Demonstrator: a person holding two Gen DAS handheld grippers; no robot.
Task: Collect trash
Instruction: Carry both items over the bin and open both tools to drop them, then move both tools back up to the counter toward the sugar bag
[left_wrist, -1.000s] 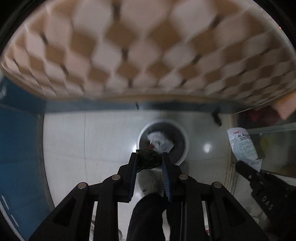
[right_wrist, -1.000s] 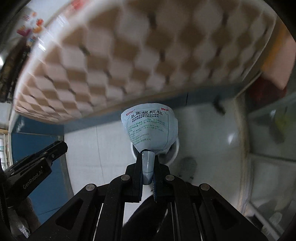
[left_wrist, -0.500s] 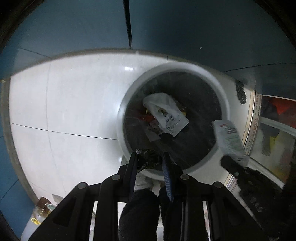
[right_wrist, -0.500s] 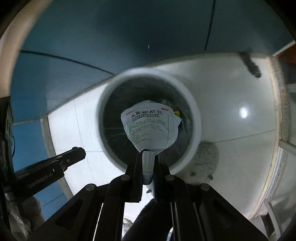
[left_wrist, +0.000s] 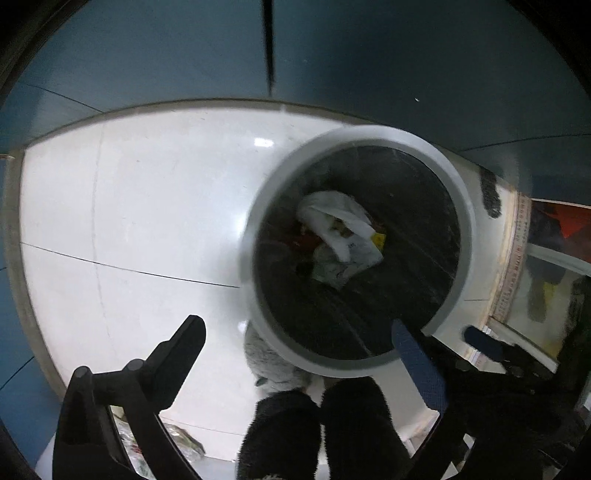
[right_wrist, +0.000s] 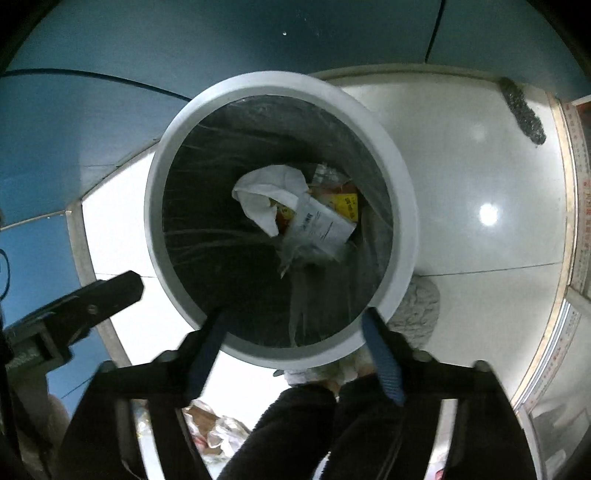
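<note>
Right wrist: both claws opening, empty; white sachet (right_wrist: 321, 225) crumpled in black-lined bin (right_wrist: 402, 206).

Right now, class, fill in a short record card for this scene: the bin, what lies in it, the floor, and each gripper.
bin: round trash bin with a pale rim and a dark liner, standing on the floor
contents: crumpled white paper, a printed sachet, a yellow wrapper
floor: glossy white tiles
left gripper: jaws opening, nothing between them
right gripper: jaws opening above the bin, nothing between them
also seen: dark fuzzy trouser legs
</note>
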